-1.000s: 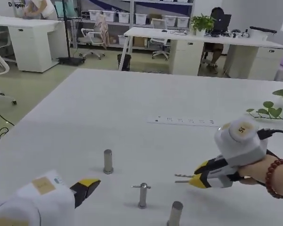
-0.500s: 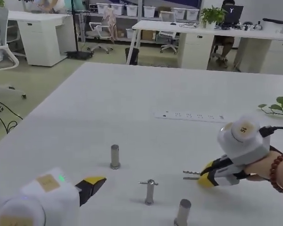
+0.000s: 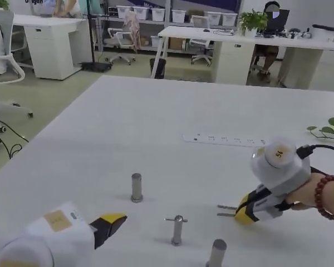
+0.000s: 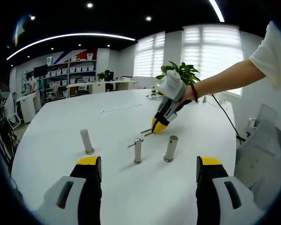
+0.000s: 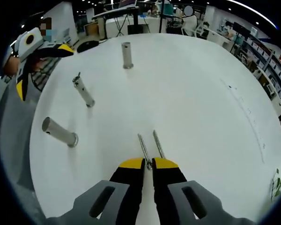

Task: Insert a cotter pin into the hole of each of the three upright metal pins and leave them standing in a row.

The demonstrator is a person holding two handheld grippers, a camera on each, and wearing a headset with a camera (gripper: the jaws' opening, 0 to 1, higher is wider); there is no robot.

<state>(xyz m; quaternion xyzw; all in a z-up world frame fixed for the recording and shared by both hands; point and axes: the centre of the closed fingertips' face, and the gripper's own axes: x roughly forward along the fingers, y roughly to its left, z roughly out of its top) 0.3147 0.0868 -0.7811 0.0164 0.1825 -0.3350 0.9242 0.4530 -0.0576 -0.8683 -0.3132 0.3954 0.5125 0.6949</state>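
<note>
Right gripper view: the right hand-held gripper is pressed together on the head end of a cotter pin, its two legs pointing ahead over the counter. It is thin, light wire, so it will likely swivel unless held firmly at the head. Ahead to the left stand the nearest metal pin, bare, the middle metal pin, already cross-pinned, and the farthest metal pin, bare. Beyond them, the left hand-held gripper hangs spread and empty.

The left gripper and right gripper have pale grey-white housings and black jaws tipped in yellow. The left carries a square tan label. The right has a round tan sticker and a black cable. The person wears a red-brown bead bracelet and a white short sleeve.
</note>
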